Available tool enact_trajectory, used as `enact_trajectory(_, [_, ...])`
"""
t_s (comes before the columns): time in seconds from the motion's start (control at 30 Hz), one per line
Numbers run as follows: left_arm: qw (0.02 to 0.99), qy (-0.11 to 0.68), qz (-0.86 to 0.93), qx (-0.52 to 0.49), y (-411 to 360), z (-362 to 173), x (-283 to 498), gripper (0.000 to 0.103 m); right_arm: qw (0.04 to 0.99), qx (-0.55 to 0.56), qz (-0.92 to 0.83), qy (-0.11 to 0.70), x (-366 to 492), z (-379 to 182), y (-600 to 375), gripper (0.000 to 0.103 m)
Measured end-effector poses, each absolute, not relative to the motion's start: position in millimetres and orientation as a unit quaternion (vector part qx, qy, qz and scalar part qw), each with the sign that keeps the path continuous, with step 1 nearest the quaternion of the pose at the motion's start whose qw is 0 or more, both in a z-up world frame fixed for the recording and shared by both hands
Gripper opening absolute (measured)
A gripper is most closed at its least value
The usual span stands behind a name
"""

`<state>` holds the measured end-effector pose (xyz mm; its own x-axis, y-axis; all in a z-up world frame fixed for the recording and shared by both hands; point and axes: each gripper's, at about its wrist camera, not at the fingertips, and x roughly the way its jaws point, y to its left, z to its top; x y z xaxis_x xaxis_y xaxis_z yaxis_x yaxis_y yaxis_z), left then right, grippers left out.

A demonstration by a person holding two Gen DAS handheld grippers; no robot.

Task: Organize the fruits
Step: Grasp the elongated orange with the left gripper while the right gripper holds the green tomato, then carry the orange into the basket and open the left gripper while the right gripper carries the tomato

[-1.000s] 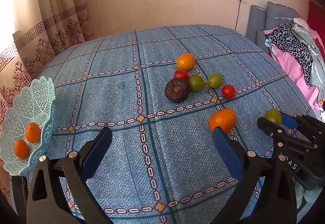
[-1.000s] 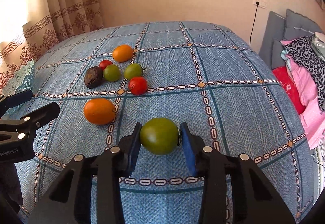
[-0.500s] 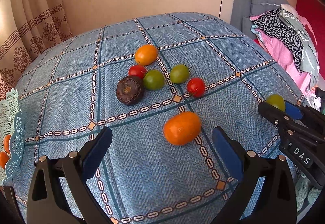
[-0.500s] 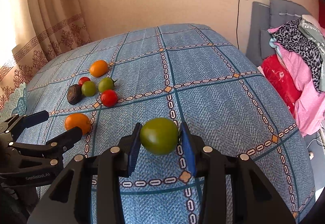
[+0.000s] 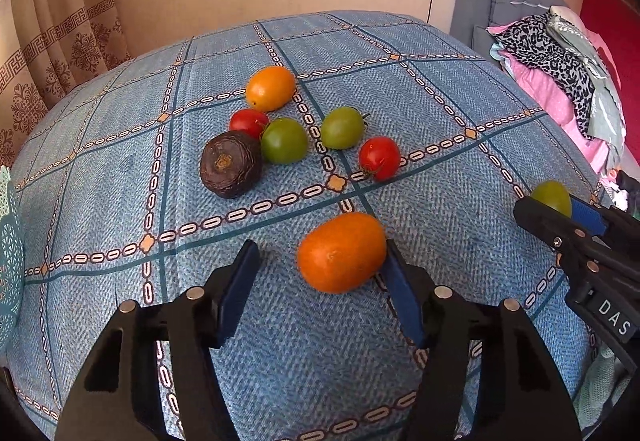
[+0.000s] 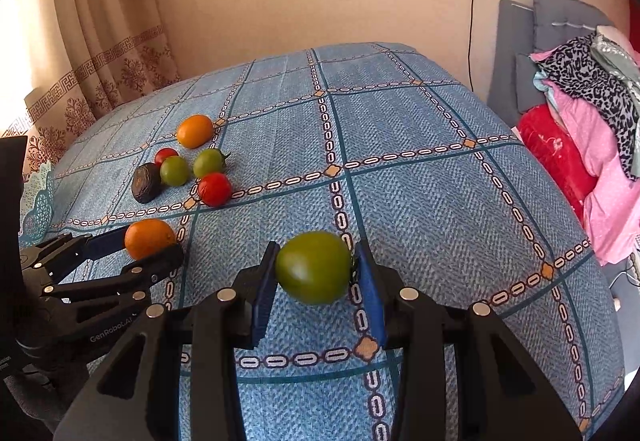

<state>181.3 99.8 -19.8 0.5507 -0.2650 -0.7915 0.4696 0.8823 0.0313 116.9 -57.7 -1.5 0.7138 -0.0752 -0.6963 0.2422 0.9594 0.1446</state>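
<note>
An orange fruit (image 5: 342,253) lies on the blue checked tablecloth (image 5: 420,113) between the fingers of my left gripper (image 5: 320,257). The right pad touches it and the left pad stands a gap away, so the gripper is open. My right gripper (image 6: 314,273) is shut on a green tomato (image 6: 314,267), held just above the cloth; it also shows at the right edge of the left wrist view as the green tomato (image 5: 552,197). Further back lie another orange fruit (image 5: 271,88), two red tomatoes (image 5: 379,157), two green tomatoes (image 5: 343,127) and a dark brown fruit (image 5: 231,164).
A pale green lattice basket (image 5: 8,241) pokes in at the left edge. Patterned curtains (image 6: 100,53) hang at the back left. A heap of pink and leopard-print clothes (image 6: 592,113) on a grey headboard lies beyond the table's right edge.
My left gripper swung right and forward to the near orange fruit and its fingers narrowed around it. The basket slid almost out of view. The right gripper kept its hold on the green tomato.
</note>
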Motion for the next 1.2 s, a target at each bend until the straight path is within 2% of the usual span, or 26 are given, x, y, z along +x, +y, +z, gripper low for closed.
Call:
enact_trajectory(0.07, [0.872,0.420,-0.219,0.121,99,-19,178,0.045,0.919,0.113,-0.086,0.367,116,-1,-57,0.039])
enact_trajectory(0.13, [0.871,0.420,-0.225,0.120,98,-18,175,0.042,0.920,0.112,-0.086,0.367,116,-1,-56,0.039])
enact_trajectory(0.57, [0.885,0.406,-0.203,0.102,128,4,165,0.042,0.922,0.119,-0.086,0.358,111,6,-52,0.039])
enact_trajectory(1.2, [0.933,0.342,-0.094,0.057,237,58,160,0.042,0.934,0.097,-0.034,0.342,119,35,9,0.039])
